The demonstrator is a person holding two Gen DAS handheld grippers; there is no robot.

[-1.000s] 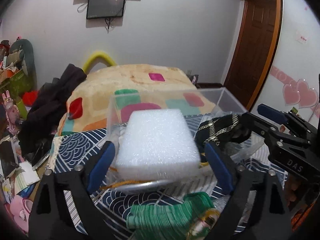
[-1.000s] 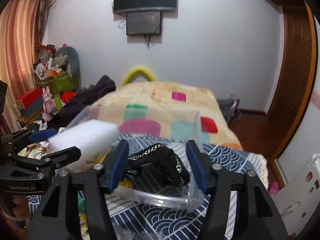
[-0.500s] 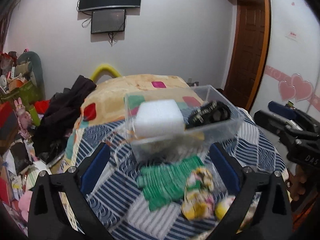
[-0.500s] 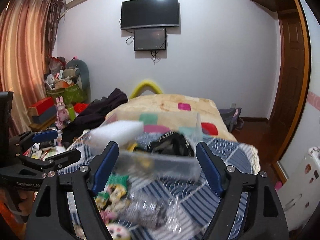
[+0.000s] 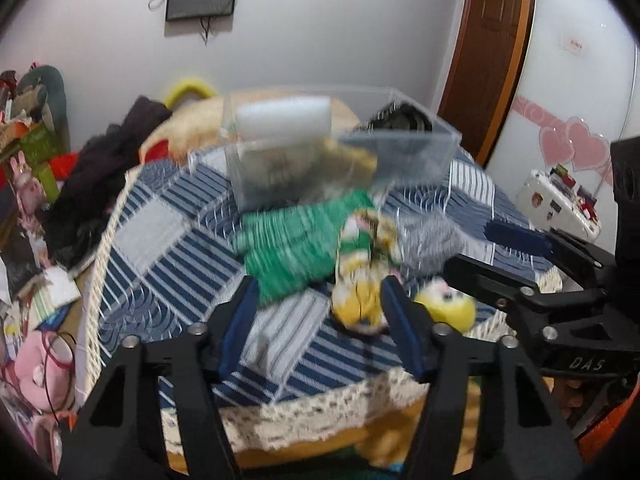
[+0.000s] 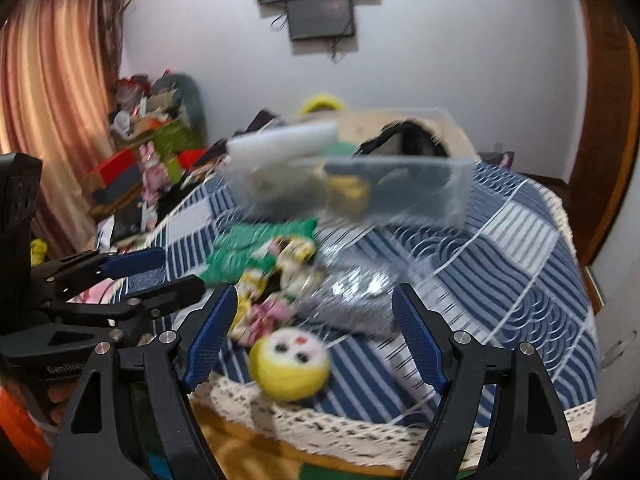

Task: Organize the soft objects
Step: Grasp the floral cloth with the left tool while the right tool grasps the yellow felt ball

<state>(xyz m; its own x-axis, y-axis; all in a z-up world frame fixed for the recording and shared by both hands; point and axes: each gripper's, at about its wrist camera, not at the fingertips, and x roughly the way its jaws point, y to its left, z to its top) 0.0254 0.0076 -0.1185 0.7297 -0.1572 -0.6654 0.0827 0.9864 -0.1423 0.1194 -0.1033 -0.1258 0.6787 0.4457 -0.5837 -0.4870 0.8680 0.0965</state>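
Low centre, the yellow plush ball (image 6: 290,364) looks light and squashy; pinch its middle. Right gripper (image 6: 312,340) stands apart, empty; left gripper (image 5: 316,320) closing on nothing.

foam block (image 5: 282,118) in bin (image 5: 400,156) | bin behind knit cloth (image 5: 288,246) | round plush (image 6: 290,364) nearest, on bedspread (image 6: 520,248)

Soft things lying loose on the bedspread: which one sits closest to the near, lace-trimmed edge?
The round yellow plush ball with a white face. It lies beside the lace border, while the green knitted piece and the crinkly silver packet lie farther back, toward the clear box.
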